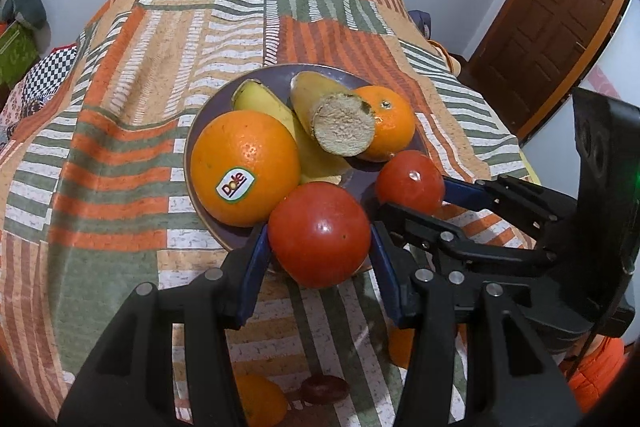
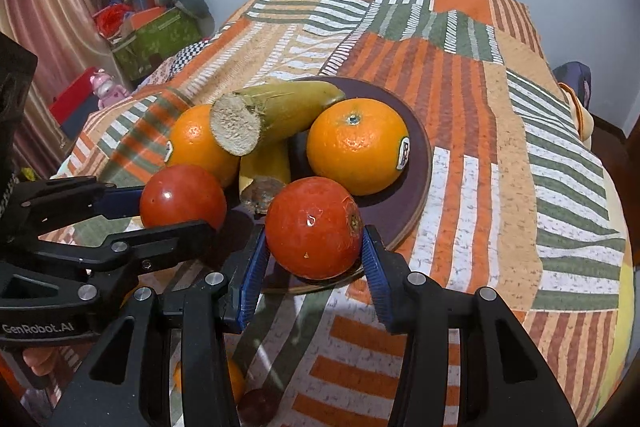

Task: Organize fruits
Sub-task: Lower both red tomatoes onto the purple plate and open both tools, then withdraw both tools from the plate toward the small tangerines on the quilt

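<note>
A dark purple plate [image 1: 208,115] [image 2: 416,155] on a striped cloth holds two oranges [image 1: 245,167] [image 2: 358,145], two bananas [image 1: 264,103] [image 2: 280,107] and a cut stalk end [image 1: 344,129]. My left gripper [image 1: 318,247] is shut on a red tomato [image 1: 319,233] at the plate's near rim; it shows at left in the right wrist view [image 2: 182,195]. My right gripper [image 2: 314,259] is shut on a second red tomato [image 2: 314,227], which shows at right in the left wrist view [image 1: 410,181].
Under the grippers lie another orange [image 1: 262,401] [image 2: 236,379] and a small dark red fruit [image 1: 324,389] [image 2: 258,407]. A green box [image 2: 156,39] and clutter stand past the bed's left side. A wooden door [image 1: 552,15] is at far right.
</note>
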